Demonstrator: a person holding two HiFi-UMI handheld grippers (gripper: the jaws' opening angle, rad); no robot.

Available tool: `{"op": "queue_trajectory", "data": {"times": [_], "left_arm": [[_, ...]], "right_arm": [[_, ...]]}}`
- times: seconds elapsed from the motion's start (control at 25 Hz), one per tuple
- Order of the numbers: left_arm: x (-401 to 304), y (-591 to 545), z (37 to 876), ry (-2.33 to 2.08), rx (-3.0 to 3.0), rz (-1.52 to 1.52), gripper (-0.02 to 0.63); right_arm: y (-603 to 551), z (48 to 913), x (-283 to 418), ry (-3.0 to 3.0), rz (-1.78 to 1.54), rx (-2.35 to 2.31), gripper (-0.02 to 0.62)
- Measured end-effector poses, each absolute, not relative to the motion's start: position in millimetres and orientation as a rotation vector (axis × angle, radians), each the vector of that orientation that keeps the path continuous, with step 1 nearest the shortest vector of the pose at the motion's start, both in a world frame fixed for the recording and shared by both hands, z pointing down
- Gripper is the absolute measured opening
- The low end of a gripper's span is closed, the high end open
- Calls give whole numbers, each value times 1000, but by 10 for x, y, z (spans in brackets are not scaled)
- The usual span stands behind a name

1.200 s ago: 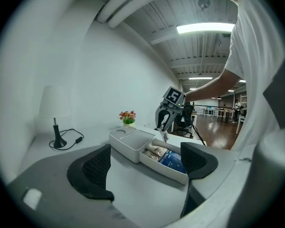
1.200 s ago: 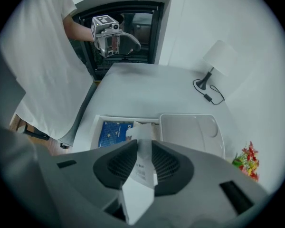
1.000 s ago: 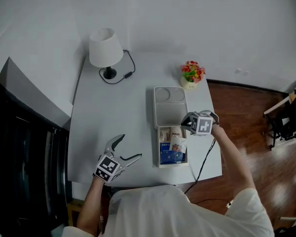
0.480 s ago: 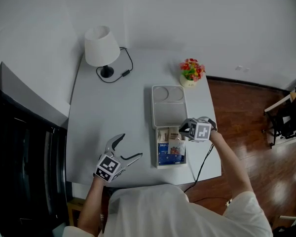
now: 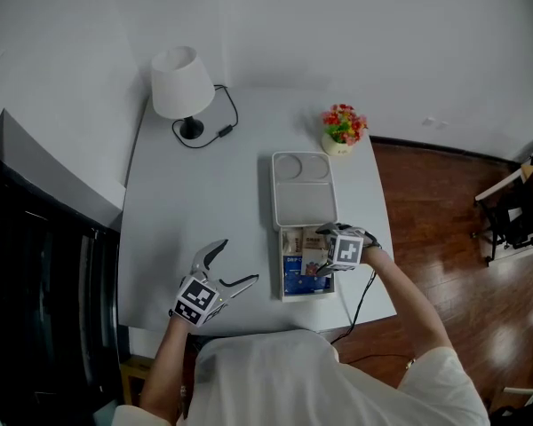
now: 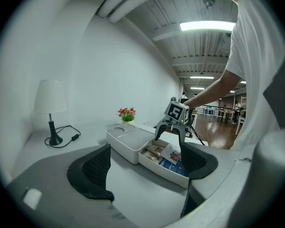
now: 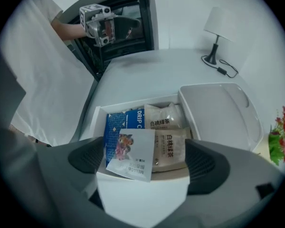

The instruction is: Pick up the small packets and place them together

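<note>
Read in the right gripper view, inside the open white box [image 7: 100,112]: "DRIP C" in white capitals along the top edge of the blue packet [image 7: 125,121], the rest of the word covered. "MELLOW" in small grey capitals, upside down, on the white packet [image 7: 131,152] bearing a colourful picture. "白桃绿茶" in dark characters on the upper beige packet [image 7: 164,118], and again, turned sideways, on the lower beige packet [image 7: 172,148]. Smaller print on all four too fine to read.

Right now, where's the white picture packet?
The white packet lies in the open drawer at the table's near right in the head view, atop the blue packet, beside the beige packets.
</note>
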State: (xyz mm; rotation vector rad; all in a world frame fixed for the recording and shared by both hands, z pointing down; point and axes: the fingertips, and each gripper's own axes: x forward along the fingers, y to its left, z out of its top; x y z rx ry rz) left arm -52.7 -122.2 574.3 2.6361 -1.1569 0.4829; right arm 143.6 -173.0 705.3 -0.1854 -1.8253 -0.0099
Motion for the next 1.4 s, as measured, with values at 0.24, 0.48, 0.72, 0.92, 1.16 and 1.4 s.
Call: {"op": "queue_trajectory", "data": {"times": [0.24,0.48,0.72,0.92,1.16,1.4], "left_arm": [[-563,-1186,5756,-1170,2630,485,459],[-577,-1153,5765,-1169,2630,478,459],[-545,-1153,5750,-1162,2638,473,460],[-533,-1137,5754,-1159,2637,482,459],[-520,-1106,5748,-1171,2625,487,459],[-611,-1049,5790,-1214,2595,523,459]], "right_arm": [[-1571,7311,1400,-1728,-130,-191,465],[-1475,7475,1489,-1684,-162,-148,347],[-1453,7324,1482,-1723,-139,-150,207],[-1746,6982,1495,-1785,-236,-106,204],[-2469,6544,1538,-1827,-345,-29,212],[-2880,6630,1493,-1772,-397,-101,213]]}}
